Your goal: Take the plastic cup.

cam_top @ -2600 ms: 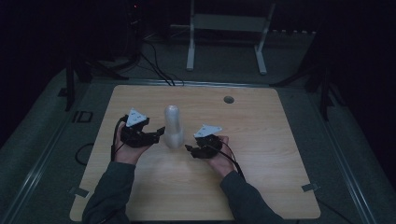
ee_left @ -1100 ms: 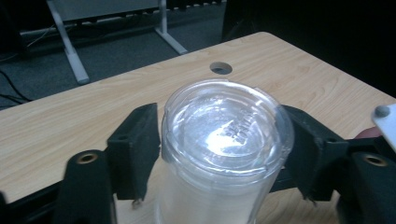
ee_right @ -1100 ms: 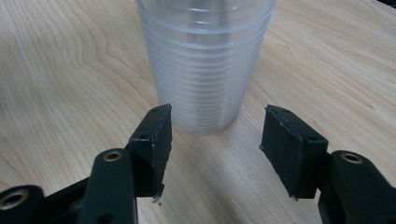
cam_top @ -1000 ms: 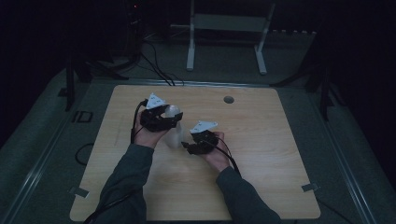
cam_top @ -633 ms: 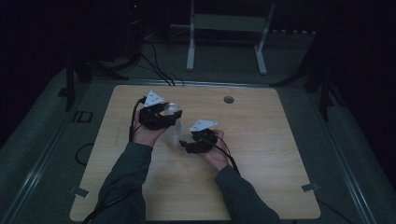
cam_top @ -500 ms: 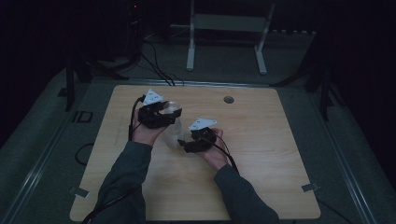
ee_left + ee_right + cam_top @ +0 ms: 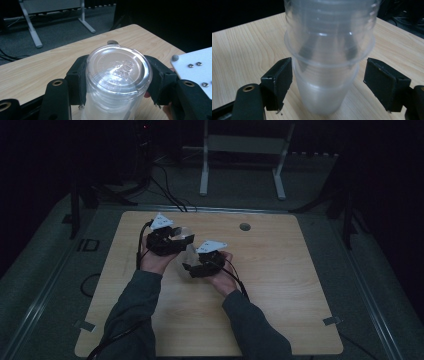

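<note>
Right in the middle of the table (image 7: 280,320) stands a stack of cups (image 7: 117,82), well away from every edge. Bare wood lies all around it, with lots of room on the right side and near the person. A small round hole (image 7: 244,226) sits near the far edge. Past that edge is grey floor with a white metal stand (image 7: 240,160) and some dark cables.

The cups are clear plastic, thin and shiny, and they sit upside down, one over the other. The top one has a flat round bottom with raised letters that are too faint to read. Each cup has a thin rolled rim.

The left gripper (image 7: 117,80) squeezes the top of the stack, its black jaws pressed on both sides. The right gripper (image 7: 327,82) is down low by the bottom cup (image 7: 324,92), with its jaws spread wide and gaps on both sides.

The table is pale wood with wavy grain lines and rounded corners.
</note>
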{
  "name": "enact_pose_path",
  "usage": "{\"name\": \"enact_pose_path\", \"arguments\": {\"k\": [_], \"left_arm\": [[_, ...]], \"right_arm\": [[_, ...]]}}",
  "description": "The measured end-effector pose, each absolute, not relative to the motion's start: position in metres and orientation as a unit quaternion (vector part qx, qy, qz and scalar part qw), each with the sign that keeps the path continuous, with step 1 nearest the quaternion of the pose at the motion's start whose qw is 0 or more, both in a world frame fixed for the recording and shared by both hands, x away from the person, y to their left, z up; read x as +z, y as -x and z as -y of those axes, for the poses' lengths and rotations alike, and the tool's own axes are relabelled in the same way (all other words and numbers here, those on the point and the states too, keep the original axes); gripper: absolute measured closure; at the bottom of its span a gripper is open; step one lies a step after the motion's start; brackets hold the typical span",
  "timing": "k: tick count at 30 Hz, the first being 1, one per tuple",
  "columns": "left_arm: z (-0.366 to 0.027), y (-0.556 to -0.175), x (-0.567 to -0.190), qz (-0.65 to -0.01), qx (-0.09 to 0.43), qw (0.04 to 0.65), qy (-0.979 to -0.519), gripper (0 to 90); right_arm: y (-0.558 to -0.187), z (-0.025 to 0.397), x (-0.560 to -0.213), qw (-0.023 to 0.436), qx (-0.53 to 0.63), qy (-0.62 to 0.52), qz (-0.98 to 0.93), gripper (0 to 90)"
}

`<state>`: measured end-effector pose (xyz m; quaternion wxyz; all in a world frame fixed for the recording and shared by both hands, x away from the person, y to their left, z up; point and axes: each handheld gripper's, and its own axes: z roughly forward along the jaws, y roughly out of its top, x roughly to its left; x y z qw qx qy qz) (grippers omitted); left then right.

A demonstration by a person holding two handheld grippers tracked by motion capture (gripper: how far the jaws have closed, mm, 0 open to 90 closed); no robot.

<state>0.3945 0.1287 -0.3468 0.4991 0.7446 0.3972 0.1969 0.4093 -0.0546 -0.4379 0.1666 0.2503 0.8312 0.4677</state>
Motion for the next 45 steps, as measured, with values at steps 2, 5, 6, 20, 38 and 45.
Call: {"name": "enact_pose_path", "arguments": {"k": [2, 5, 6, 20, 38, 45], "left_arm": [[-0.129, -0.395, -0.346, -0.398, 0.196, 0.5, -0.744, 42.0], [-0.129, -0.394, -0.345, -0.397, 0.196, 0.5, -0.744, 42.0], [-0.129, -0.394, -0.344, -0.397, 0.196, 0.5, -0.744, 42.0], [-0.132, -0.392, -0.332, -0.396, 0.2, 0.508, -0.739, 42.1], [-0.137, -0.386, -0.304, -0.387, 0.205, 0.525, -0.73, 42.2], [-0.139, -0.383, -0.293, -0.381, 0.203, 0.535, -0.726, 42.2]], "right_arm": [[-0.41, 0.053, -0.437, 0.166, 0.473, -0.248, -0.829, 22.8], [-0.411, 0.05, -0.438, 0.17, 0.478, -0.243, -0.827, 22.9], [-0.412, 0.05, -0.438, 0.171, 0.479, -0.244, -0.826, 23.6], [-0.411, 0.05, -0.438, 0.169, 0.485, -0.247, -0.821, 30.7], [-0.409, 0.054, -0.437, 0.17, 0.48, -0.244, -0.825, 30.9], [-0.407, 0.059, -0.435, 0.172, 0.477, -0.243, -0.827, 29.6]]}}
